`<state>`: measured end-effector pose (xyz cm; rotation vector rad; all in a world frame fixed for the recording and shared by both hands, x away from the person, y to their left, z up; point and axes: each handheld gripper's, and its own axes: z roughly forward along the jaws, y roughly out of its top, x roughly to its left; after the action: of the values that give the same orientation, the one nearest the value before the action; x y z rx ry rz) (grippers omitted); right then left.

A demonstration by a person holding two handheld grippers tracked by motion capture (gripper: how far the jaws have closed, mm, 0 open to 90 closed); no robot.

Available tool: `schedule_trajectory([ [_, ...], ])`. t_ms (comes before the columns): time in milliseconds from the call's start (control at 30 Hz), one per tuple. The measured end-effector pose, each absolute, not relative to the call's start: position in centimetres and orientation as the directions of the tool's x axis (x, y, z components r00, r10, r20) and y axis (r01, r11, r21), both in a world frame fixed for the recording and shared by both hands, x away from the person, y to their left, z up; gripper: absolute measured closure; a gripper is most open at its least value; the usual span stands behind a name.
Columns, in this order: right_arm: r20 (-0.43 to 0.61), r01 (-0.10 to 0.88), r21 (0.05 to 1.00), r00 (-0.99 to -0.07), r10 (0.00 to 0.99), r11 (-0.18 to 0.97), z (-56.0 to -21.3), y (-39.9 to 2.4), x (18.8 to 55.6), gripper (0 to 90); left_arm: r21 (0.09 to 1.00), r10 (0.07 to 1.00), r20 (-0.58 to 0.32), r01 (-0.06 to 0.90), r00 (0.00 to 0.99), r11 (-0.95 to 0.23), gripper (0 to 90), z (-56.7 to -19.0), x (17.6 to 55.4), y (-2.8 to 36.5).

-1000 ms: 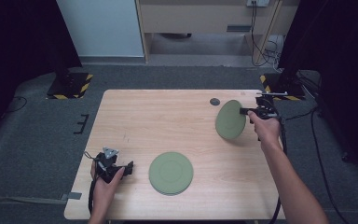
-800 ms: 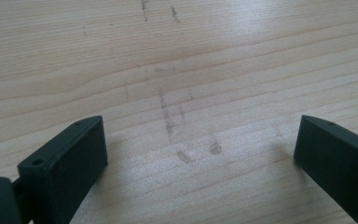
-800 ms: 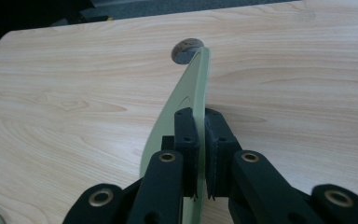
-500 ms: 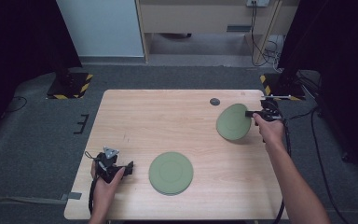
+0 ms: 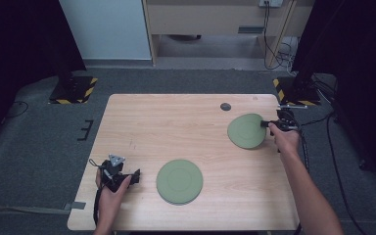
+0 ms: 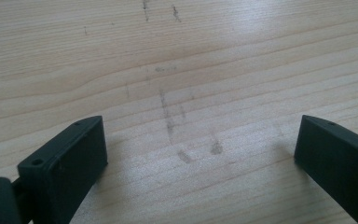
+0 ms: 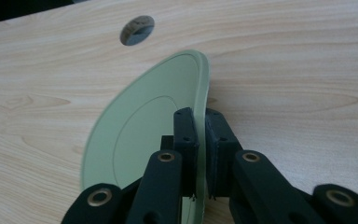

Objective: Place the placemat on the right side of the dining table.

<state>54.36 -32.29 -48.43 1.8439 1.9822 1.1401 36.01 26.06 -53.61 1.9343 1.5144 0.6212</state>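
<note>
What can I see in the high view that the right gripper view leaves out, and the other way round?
High view alone: a second green plate lying flat near the table's front, and the left gripper beside it. Right gripper view alone: close up, the two black jaws pinch the rim of the held green plate, which stands tilted. Both share that plate, the right gripper, the wooden table and its round hole.

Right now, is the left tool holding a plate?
No: the left tool has its jaws wide apart over bare table, with nothing between them.
</note>
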Motion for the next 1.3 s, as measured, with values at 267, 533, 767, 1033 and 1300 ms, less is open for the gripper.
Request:
schedule_trajectory([
  [267,0.358,0.768,0.633,-0.179,0.916,-0.097,-49.7,-33.2,54.3,84.4,0.703,0.971,-0.001,0.691,0.240,-0.170,1.8,-53.6,36.0,26.1],
  [533,0.369,0.774,0.622,-0.156,0.916,-0.119,-50.6,-33.8,54.3,82.2,0.703,0.971,-0.001,0.691,0.240,-0.170,1.8,-53.6,36.0,26.1],
  [767,0.378,0.776,0.617,-0.144,0.915,-0.132,-51.0,-34.2,54.2,80.7,0.703,0.971,-0.001,0.691,0.240,-0.170,1.8,-53.6,36.0,26.1],
  [1033,0.366,0.775,0.616,-0.127,0.922,-0.138,-51.5,-34.5,54.3,76.0,0.702,0.971,-0.001,0.691,0.240,-0.170,1.8,-53.6,36.0,26.1],
  [1300,0.352,0.771,0.620,-0.104,0.930,-0.148,-51.7,-34.3,54.3,74.8,0.702,0.971,-0.001,0.691,0.240,-0.170,1.8,-53.6,36.0,26.1],
])
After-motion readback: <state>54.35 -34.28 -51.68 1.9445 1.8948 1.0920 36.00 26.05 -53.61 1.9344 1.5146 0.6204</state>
